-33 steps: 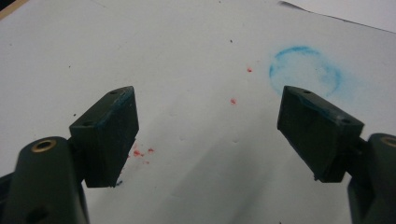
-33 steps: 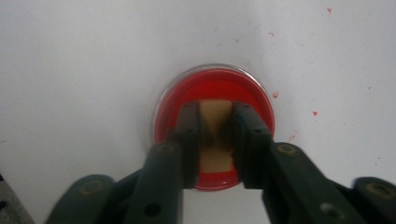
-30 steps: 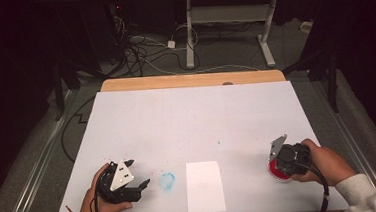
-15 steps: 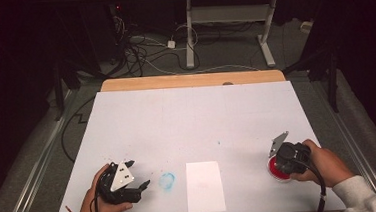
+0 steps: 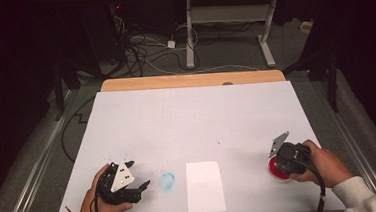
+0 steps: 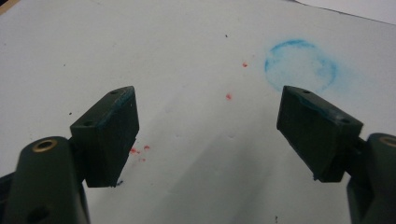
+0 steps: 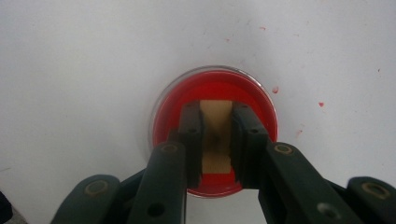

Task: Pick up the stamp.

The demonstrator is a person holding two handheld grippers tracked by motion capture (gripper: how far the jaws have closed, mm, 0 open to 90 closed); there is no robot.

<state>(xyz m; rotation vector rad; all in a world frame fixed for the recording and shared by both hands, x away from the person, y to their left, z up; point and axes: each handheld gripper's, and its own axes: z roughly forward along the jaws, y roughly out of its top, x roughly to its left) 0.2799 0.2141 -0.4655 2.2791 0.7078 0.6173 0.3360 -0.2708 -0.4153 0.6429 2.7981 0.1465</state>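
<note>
My right gripper (image 7: 217, 140), clenched on a small tan block (image 7: 216, 135), stays pressed into the red dish (image 7: 215, 88), barely shifted over the last second; the block looks to be loading with paint. My left gripper (image 6: 205, 135) rests wide open beside the blue ring stain (image 5: 167, 181), left of the white sheet (image 5: 205, 186). The block's underside is hidden.

- This looks like a lab or recording studio, dim and dark-walled beyond the lit surface (image 5: 197, 120).
- A tangle of cables (image 5: 141, 44) lies on the grey floor behind.
- A bare metal desk frame (image 5: 230, 18) stands at the back.
- White sheeting covers the wooden surface, stained with blue (image 5: 167, 181) and red paint spots.
</note>
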